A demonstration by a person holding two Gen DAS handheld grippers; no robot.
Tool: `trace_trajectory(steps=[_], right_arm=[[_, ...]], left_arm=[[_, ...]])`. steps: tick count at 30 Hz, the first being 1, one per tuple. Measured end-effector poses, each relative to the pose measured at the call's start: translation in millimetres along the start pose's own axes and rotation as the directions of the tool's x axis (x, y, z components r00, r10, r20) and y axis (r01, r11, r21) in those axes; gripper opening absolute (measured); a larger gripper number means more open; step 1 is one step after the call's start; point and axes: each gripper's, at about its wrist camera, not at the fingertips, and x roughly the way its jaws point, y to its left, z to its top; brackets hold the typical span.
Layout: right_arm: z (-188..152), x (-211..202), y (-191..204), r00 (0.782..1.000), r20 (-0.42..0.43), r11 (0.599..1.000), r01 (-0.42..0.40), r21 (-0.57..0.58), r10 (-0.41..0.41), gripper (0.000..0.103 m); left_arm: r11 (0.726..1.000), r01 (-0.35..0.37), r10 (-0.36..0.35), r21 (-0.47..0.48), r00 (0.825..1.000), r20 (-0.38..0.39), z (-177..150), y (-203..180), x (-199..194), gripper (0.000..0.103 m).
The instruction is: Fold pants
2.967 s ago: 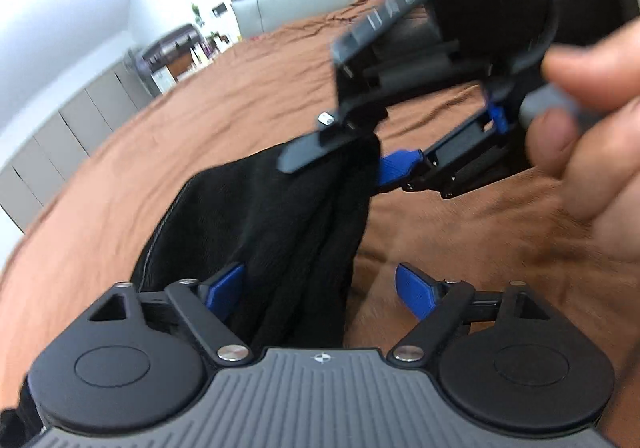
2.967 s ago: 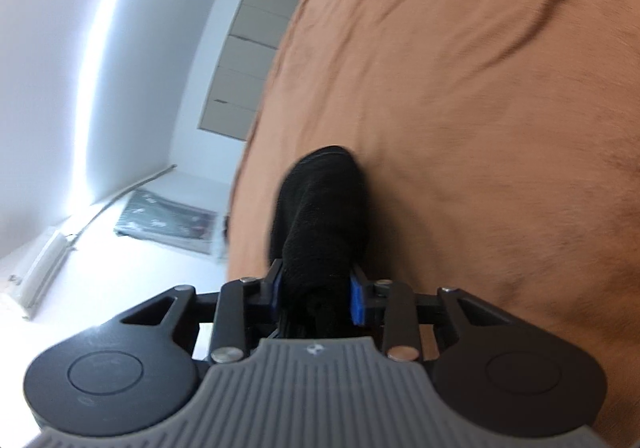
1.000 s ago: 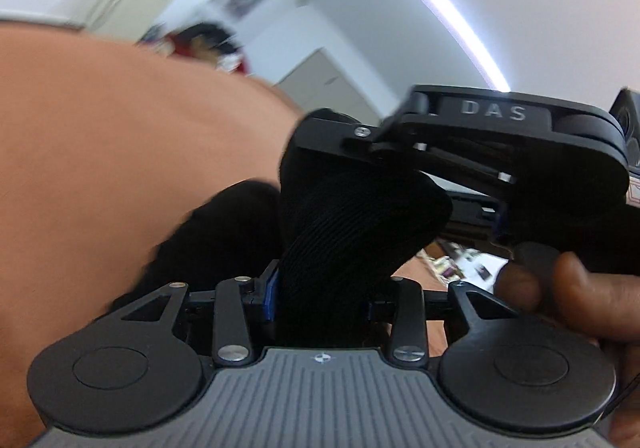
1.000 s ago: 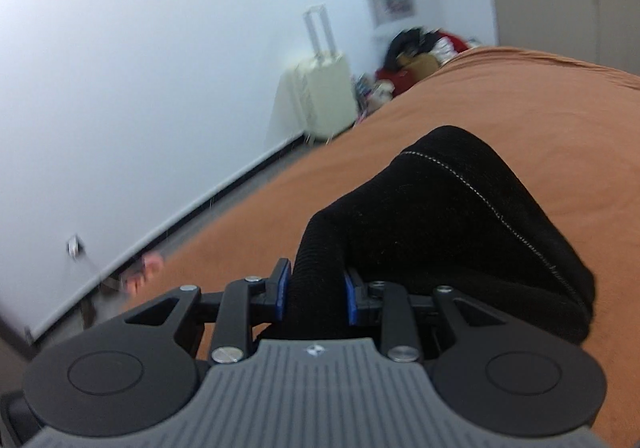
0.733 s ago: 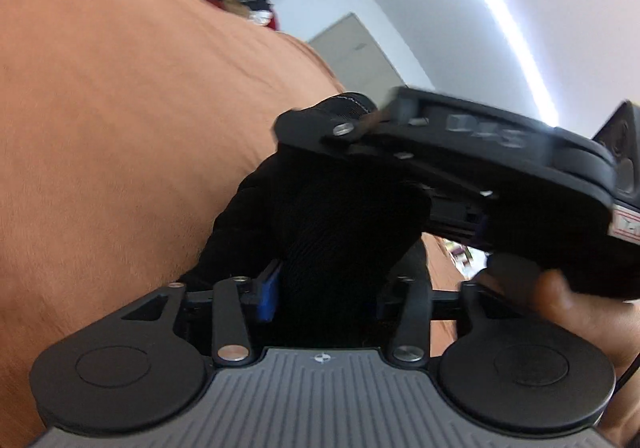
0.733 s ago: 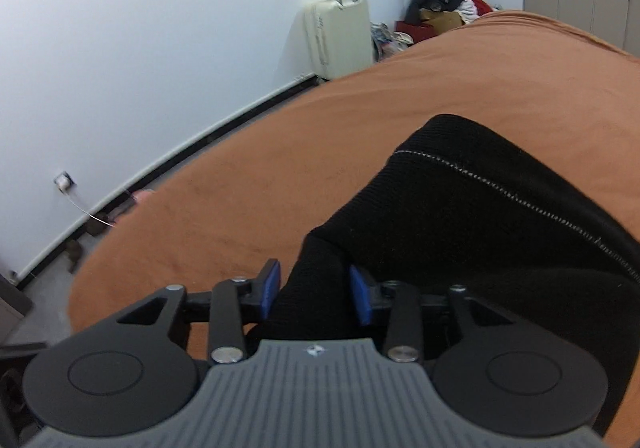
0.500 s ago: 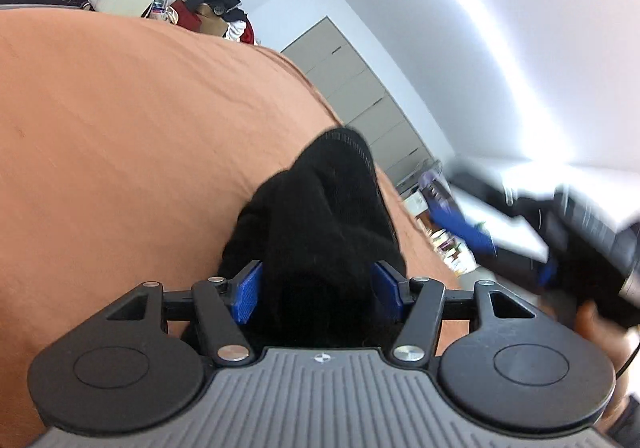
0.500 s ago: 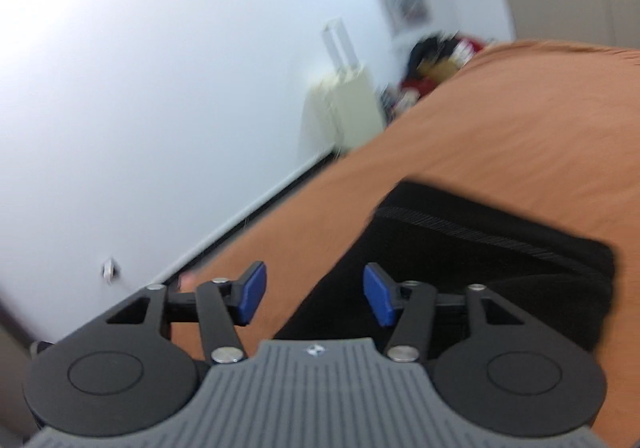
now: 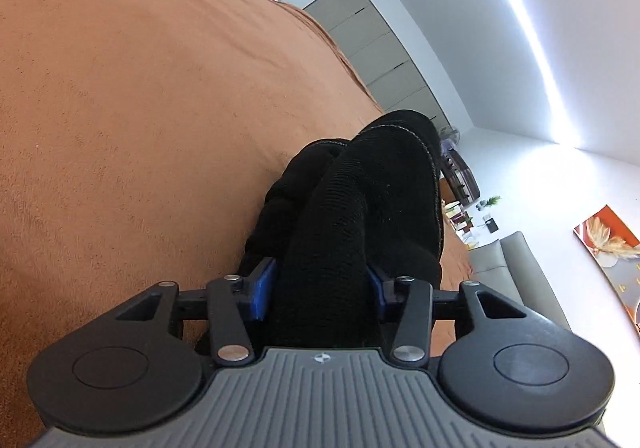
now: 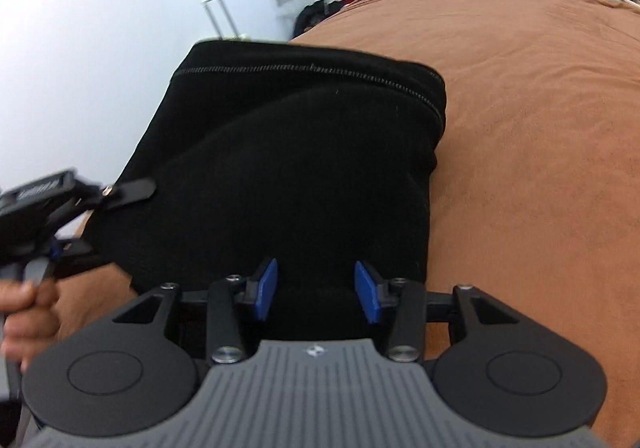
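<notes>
The black pants (image 10: 288, 168) lay on the orange-brown bedspread (image 10: 520, 128) as a compact, squarish bundle of several layers, a stitched hem running along its far edge, so most of the folding looked done. In the right wrist view the right gripper (image 10: 316, 290) hung low over the near edge of the bundle, its jaws closing; the blue pads (image 10: 266, 288) stood apart with dark cloth lying beneath and between them, but they did not appear to press on it. At the left edge of that view the left gripper (image 10: 120, 190) reached in from the side at the bundle's corner, with a hand (image 10: 28, 312) on its grip. In the left wrist view a thick roll of the ribbed black fabric (image 9: 360, 208) filled the gap between the left gripper's (image 9: 320, 288) pads, which sat against it on both sides while its jaws were closing, so that side seemed to be gripped. What remained, by my reading, was little: setting the held corner down squarely, letting go, and perhaps flattening the stack, since the bundle near the left gripper was bunched and humped rather than flat.
</notes>
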Motion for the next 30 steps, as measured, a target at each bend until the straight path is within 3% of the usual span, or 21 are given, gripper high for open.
trace_trajectory(steps=[3, 5, 10, 12, 13, 18, 20, 21, 22, 23, 25, 27, 30], right_arm=[[14.6, -6.5, 1.9, 0.999, -0.036, 1.000, -0.009, -0.002, 0.009, 0.039], [20.3, -24.8, -5.9, 1.000, 0.016, 1.000, -0.014, -0.027, 0.015, 0.039], [91.1, -17.5, 9.9, 0.996, 0.090, 0.983, -0.003, -0.182, 0.019, 0.042], [116.2, 3.0, 22.6, 0.996, 0.081, 0.958, -0.020, -0.286, 0.045, 0.050], [126.7, 15.2, 28.0, 0.996, 0.058, 0.943, -0.039, -0.331, 0.061, 0.055], [161.6, 75.2, 41.0, 0.987, -0.111, 0.829, -0.161, -0.535, 0.120, 0.061], [170.2, 95.0, 31.3, 0.975, -0.166, 0.812, -0.215, -0.543, 0.146, 0.076], [173.5, 103.2, 25.3, 0.965, -0.204, 0.821, -0.246, -0.514, 0.162, 0.078], [176.0, 114.1, 16.6, 0.944, -0.276, 0.840, -0.296, -0.454, 0.183, 0.071], [175.5, 122.5, 9.8, 0.922, -0.336, 0.852, -0.328, -0.408, 0.194, 0.044], [181.0, 121.8, 3.2, 0.915, -0.356, 0.877, -0.320, -0.358, 0.189, 0.018], [196.4, 106.8, -9.3, 0.911, -0.301, 0.903, -0.358, -0.235, 0.283, 0.011], [213.0, 94.0, -13.1, 0.920, -0.231, 0.904, -0.366, -0.223, 0.315, 0.011]], left_arm=[[1.000, 0.000, 0.000, -0.004, 1.000, 0.008, -1.5, -0.8, 1.5, 0.054], [1.000, 0.003, -0.003, -0.007, 1.000, 0.001, -4.0, -0.5, -2.3, 0.054], [1.000, 0.005, -0.005, 0.012, 1.000, -0.004, -7.5, -4.3, -3.6, 0.054], [1.000, 0.007, -0.006, 0.025, 1.000, -0.012, -1.3, -2.9, 1.9, 0.054], [0.999, 0.007, -0.006, 0.036, 1.000, -0.015, -1.6, -3.1, 0.7, 0.054], [0.998, 0.018, -0.015, 0.066, 0.999, -0.038, 0.9, -2.4, -4.4, 0.054], [0.998, 0.028, -0.025, 0.062, 0.998, -0.058, 4.3, -4.2, -1.5, 0.054], [0.997, 0.038, -0.034, 0.060, 0.997, -0.070, 4.8, -3.2, -1.0, 0.054], [0.997, 0.046, -0.042, 0.061, 0.996, -0.080, 5.6, -2.3, -0.6, 0.052], [0.997, 0.048, -0.042, 0.065, 0.995, -0.087, 6.7, -1.9, 0.1, 0.048], [0.996, 0.055, -0.049, 0.069, 0.995, -0.085, 10.4, -3.0, -0.9, 0.044], [0.994, 0.084, -0.080, 0.063, 0.995, -0.060, 15.7, -5.7, -3.0, 0.043], [0.994, 0.091, -0.087, 0.062, 0.994, -0.059, 25.6, -9.1, 1.9, 0.042]])
